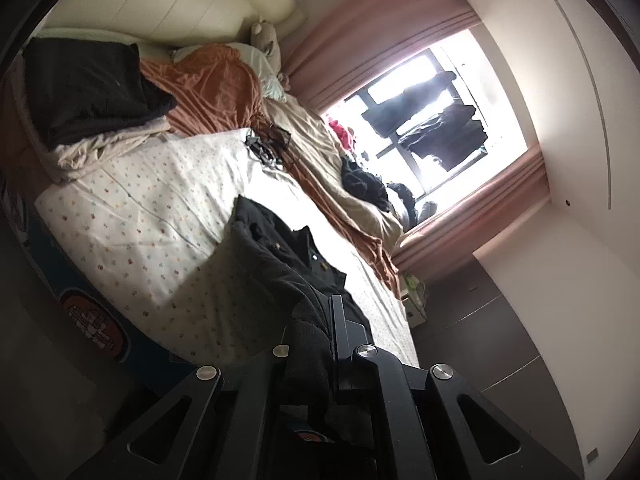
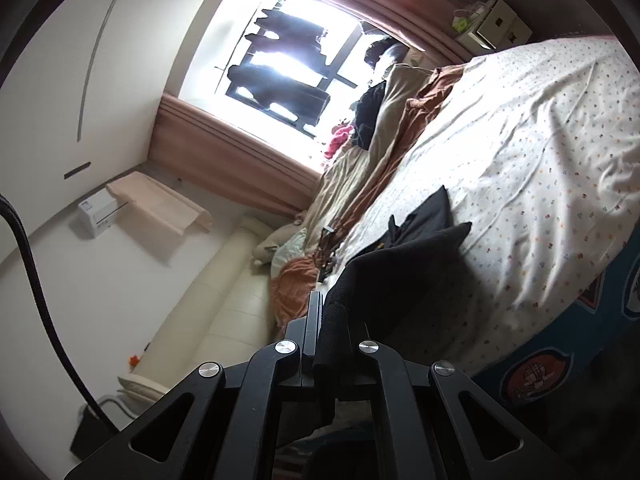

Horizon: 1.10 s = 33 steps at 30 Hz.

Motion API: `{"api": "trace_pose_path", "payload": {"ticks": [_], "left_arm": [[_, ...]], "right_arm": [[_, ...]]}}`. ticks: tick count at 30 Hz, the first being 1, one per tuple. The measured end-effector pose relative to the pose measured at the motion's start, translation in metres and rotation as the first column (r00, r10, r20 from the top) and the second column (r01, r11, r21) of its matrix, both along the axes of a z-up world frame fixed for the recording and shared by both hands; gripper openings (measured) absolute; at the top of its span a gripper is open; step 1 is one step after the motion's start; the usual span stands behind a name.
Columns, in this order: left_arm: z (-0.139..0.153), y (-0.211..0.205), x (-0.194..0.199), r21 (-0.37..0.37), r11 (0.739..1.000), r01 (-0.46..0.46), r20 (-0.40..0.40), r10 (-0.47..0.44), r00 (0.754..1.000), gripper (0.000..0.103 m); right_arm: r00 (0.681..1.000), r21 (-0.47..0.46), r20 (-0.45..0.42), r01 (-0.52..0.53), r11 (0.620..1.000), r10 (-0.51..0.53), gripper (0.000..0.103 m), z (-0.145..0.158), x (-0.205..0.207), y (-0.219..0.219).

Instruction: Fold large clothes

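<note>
A large black garment (image 1: pixel 276 256) with small buttons hangs lifted over the bed, seen in both wrist views. My left gripper (image 1: pixel 320 312) is shut on one edge of its fabric, which drapes down between the fingers. My right gripper (image 2: pixel 324 308) is shut on another edge of the same black garment (image 2: pixel 404 248), whose far corner still trails toward the white dotted bedsheet (image 2: pixel 520 152). Both views are strongly tilted.
A pile of dark and beige clothes (image 1: pixel 88 96) and an orange blanket (image 1: pixel 216 84) lie at the head of the bed. More dark clothes (image 1: pixel 364 180) sit by the bright window (image 1: pixel 432 112). A cream headboard (image 2: pixel 224 304) and pink curtains (image 2: pixel 224 152) border the bed.
</note>
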<state>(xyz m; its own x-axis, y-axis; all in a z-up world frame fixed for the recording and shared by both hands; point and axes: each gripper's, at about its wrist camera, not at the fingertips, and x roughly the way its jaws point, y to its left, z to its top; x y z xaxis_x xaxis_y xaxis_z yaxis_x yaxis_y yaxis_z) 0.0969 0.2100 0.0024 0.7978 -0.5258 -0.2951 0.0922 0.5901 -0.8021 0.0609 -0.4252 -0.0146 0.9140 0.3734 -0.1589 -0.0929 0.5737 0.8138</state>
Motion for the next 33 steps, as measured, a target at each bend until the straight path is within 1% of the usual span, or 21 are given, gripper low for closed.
{"api": "trace_pose_path", "payload": {"ticks": [2,8,11,13,15,22,27,33], "left_arm": [[0.015,0.002,-0.008,-0.008,1.0,-0.001,0.026,0.001,1.0,0.003],[0.056,0.008,-0.02,-0.018,1.0,-0.008,0.097,0.01,0.995,0.003],[0.068,0.007,-0.014,-0.014,1.0,-0.008,0.128,0.01,0.992,0.004],[0.073,0.006,-0.005,-0.003,1.0,-0.017,0.136,0.018,0.991,0.004],[0.075,0.006,0.006,-0.008,1.0,-0.017,0.14,0.018,0.99,0.004],[0.077,-0.002,0.063,-0.003,1.0,-0.023,0.13,0.023,0.991,0.004],[0.078,-0.008,0.123,0.003,1.0,-0.024,0.109,0.024,0.994,0.004],[0.072,-0.016,0.197,0.044,0.999,-0.027,0.073,0.023,0.997,0.004]], "right_arm": [[1.0,-0.005,0.021,-0.006,1.0,0.006,0.004,0.013,-0.009,0.003],[0.996,-0.001,0.092,-0.018,1.0,0.018,0.004,0.047,-0.017,0.009],[0.993,-0.004,0.112,-0.019,1.0,0.019,0.004,0.058,-0.009,0.011],[0.993,-0.01,0.116,-0.018,1.0,0.019,0.004,0.061,0.001,0.01],[0.993,-0.018,0.117,-0.013,1.0,0.015,0.004,0.064,0.014,0.011],[0.995,-0.025,0.096,0.0,1.0,0.002,0.004,0.069,0.071,0.004],[0.998,-0.031,0.068,0.019,0.999,-0.017,0.004,0.071,0.124,-0.005],[0.999,-0.054,0.026,0.043,0.998,-0.042,0.004,0.07,0.19,-0.016]]}}
